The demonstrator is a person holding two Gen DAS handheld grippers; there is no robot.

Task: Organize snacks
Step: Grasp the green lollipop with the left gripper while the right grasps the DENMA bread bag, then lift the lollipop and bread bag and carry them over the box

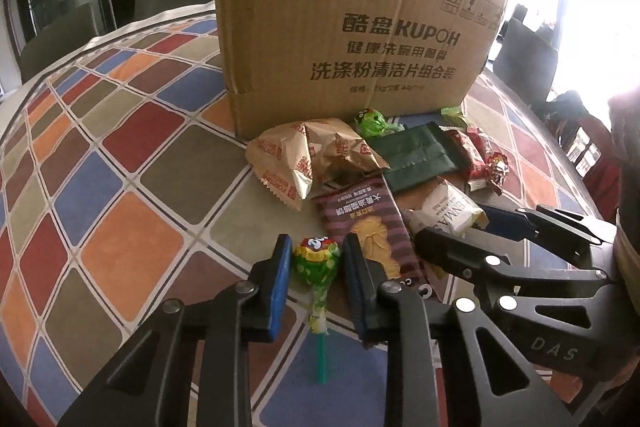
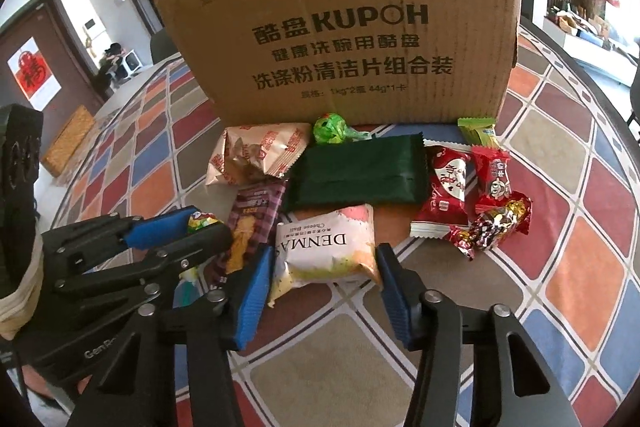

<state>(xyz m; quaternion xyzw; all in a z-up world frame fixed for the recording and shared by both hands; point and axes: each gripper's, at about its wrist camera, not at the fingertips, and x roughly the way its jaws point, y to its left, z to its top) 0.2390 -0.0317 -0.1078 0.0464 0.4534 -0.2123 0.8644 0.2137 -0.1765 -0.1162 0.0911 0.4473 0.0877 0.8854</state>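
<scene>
On the checked tablecloth (image 1: pixel 120 187), snacks lie before a cardboard box (image 2: pixel 340 39) at twelve o'clock.
White DENMAS packet (image 2: pixel 328 247) sits between the right gripper (image 2: pixel 326 291) pads, jaws part-closed, contact unclear; at nine o'clock of it, the left gripper (image 1: pixel 318 275) is clamped on a green lollipop (image 1: pixel 316 259).

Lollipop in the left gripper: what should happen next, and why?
Probably lift the lollipop off the tablecloth and carry it toward the cardboard box. The left gripper looks shut on its wrapped head, its stick lies on the cloth, and the box stands just behind the snack pile.
</scene>
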